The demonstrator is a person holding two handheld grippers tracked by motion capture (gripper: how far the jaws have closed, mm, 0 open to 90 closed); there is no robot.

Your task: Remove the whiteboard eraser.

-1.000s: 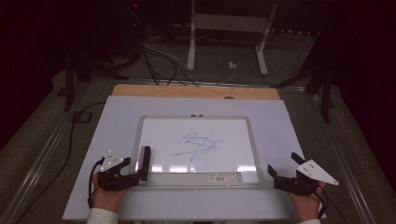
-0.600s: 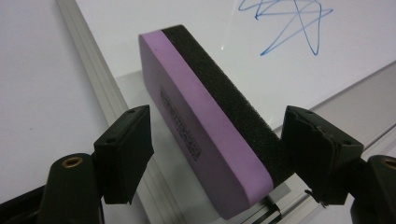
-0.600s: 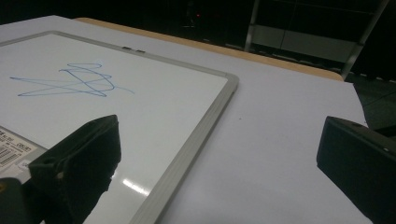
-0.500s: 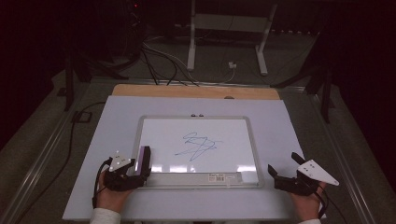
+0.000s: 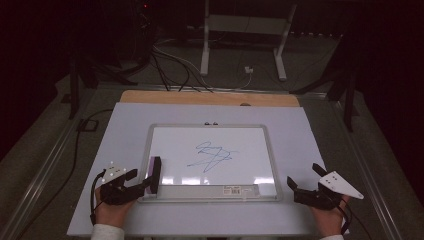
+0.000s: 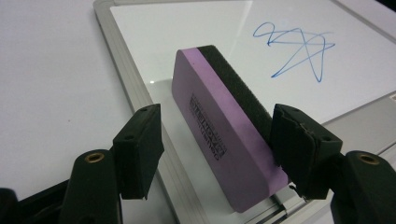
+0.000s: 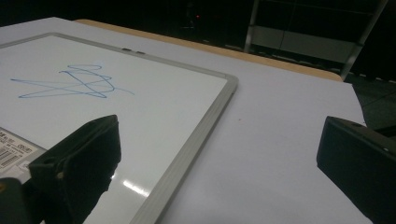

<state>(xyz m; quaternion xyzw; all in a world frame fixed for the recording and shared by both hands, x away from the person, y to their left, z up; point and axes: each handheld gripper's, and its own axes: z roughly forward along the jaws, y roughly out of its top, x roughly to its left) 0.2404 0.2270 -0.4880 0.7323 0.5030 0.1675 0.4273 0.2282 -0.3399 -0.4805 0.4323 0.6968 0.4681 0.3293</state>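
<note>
A whiteboard (image 5: 210, 126) lies flat on the table with a blue scribble (image 5: 212, 156) at its middle. A purple eraser (image 5: 155, 174) with a black felt face stands on its long edge at the board's near left corner. My left gripper (image 5: 141, 179) is open at the eraser's near end. In the left gripper view the eraser (image 6: 219, 140) sits between the jaws, with the right jaw against the felt and a gap at the left jaw. My right gripper (image 5: 303, 175) rests open and empty by the board's near right corner, its jaws wide apart (image 7: 224, 149).
The board lies on a white tabletop (image 5: 115, 145) with a wooden strip (image 5: 210, 98) along its far edge. A barcode label (image 5: 235, 190) sits on the board's near rim. Cables (image 5: 170, 60) and a metal stand (image 5: 240, 30) are on the floor beyond.
My left gripper has shifted slightly at the eraser's near end. The eraser, the board and the right gripper have stayed where they were.
</note>
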